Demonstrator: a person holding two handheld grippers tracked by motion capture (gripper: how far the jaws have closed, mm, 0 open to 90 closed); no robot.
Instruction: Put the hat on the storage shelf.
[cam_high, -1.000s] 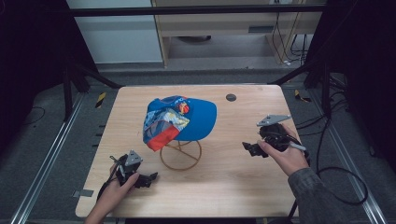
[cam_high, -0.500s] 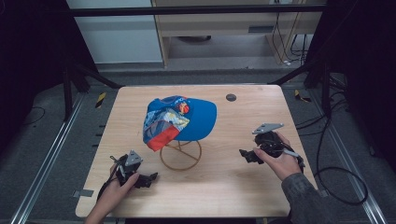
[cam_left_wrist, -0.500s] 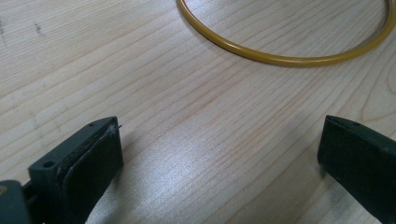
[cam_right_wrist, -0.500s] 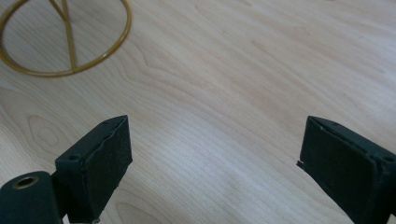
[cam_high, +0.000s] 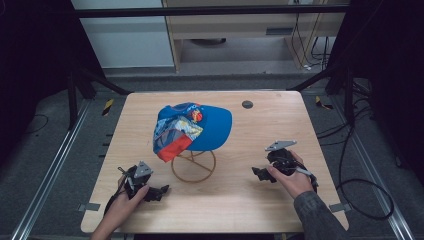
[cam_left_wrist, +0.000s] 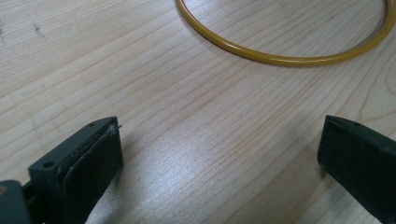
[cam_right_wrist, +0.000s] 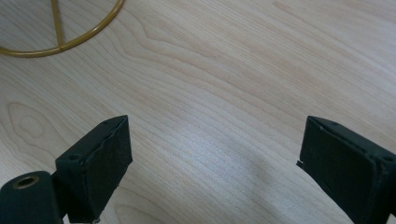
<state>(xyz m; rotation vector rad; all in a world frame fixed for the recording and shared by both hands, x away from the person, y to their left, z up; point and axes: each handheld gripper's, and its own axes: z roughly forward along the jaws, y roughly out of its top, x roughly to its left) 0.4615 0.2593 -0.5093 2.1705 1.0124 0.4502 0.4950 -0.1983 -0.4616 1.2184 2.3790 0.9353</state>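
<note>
Wooden table (cam_high: 280, 200) — light, grained top, seen from the high view with dark floor around it.

Cap (cam_high: 197, 127): blue baseball cap with a red, white and blue patterned front panel, perched on a wire stand near the middle of the table. Brim points toward the table's right side.

Stand (cam_high: 193, 166): yellow-brown wire, a round ring base lying flat on the wood with a spoke across it; the ring also shows at the top of the left gripper view (cam_left_wrist: 280, 58) and at the upper left of the right gripper view (cam_right_wrist: 70, 42).

Left gripper (cam_high: 159, 192): held in the person's left hand (cam_high: 120, 207), low on the table at the near left, just beside the stand's ring but apart from it. Jaws spread wide over bare wood, nothing between them.

Right gripper (cam_high: 260, 173): held in the right hand (cam_high: 292, 177), at the near right, well apart from the cap. Jaws likewise wide apart — empty.

Small dark disc (cam_high: 247, 104): on the far part of the table, beyond the cap.
</note>
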